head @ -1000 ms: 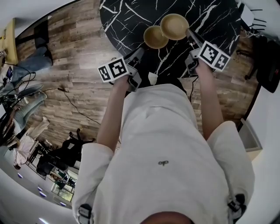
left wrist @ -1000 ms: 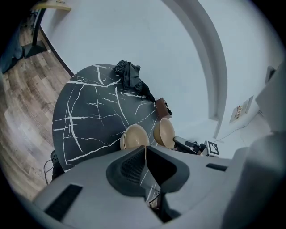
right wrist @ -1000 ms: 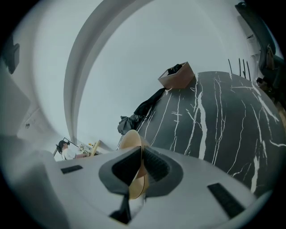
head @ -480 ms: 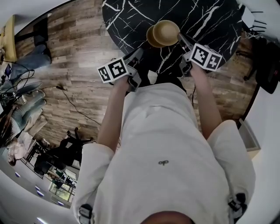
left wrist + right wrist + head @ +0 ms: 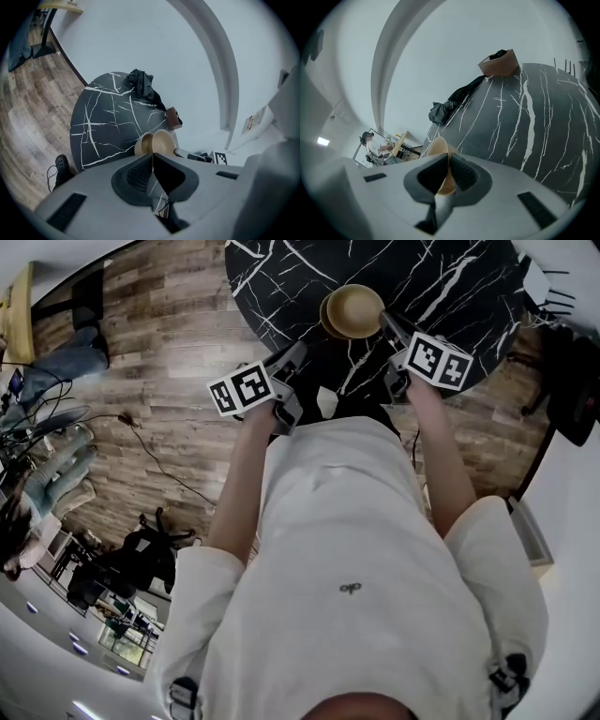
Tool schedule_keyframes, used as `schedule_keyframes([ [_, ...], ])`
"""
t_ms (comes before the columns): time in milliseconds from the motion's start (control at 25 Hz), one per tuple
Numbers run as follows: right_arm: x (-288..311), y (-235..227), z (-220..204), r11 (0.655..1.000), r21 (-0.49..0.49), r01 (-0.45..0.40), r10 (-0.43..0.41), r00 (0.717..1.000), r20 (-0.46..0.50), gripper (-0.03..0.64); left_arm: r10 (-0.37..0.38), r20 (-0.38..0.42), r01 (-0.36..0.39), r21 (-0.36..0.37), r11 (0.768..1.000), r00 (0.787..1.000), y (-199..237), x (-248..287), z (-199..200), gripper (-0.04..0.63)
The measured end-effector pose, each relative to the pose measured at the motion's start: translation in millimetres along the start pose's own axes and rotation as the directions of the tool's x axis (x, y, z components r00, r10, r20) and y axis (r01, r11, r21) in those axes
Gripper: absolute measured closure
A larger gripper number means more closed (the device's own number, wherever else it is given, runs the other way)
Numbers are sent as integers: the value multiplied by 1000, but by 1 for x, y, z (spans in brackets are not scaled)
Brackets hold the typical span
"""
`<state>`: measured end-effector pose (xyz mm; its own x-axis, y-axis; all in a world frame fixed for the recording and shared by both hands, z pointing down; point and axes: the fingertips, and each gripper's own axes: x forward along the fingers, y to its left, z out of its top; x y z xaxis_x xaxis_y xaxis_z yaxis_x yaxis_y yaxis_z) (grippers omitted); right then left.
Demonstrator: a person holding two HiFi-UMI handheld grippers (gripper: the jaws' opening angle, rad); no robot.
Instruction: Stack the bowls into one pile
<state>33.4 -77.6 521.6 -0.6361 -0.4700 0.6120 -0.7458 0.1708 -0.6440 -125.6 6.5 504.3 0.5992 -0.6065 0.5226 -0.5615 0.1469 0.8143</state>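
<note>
Over veined black table (image 5: 450, 277), round tan bowl (image 5: 354, 307), right claw (image 5: 449, 160) gripping rim

I read this as an office-type workroom: round black marble table (image 5: 441, 277), wood-plank floor (image 5: 169, 362), loose cable (image 5: 159, 463), black chair (image 5: 141, 551).

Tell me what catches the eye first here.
The round black table with white marble veins fills the top of the head view. Above it, the right gripper pinches the rim of a tan bowl, partly covering a second tan bowl; the left gripper hangs shut, empty.
</note>
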Motion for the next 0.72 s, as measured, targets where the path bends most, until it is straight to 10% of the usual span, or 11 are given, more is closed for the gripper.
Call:
schedule_keyframes([
  [720,20,-10,-23,999,-18,36,-38,994,-100,592,17,26,-16,-22,1000,1000,2,-4,-8,581],
])
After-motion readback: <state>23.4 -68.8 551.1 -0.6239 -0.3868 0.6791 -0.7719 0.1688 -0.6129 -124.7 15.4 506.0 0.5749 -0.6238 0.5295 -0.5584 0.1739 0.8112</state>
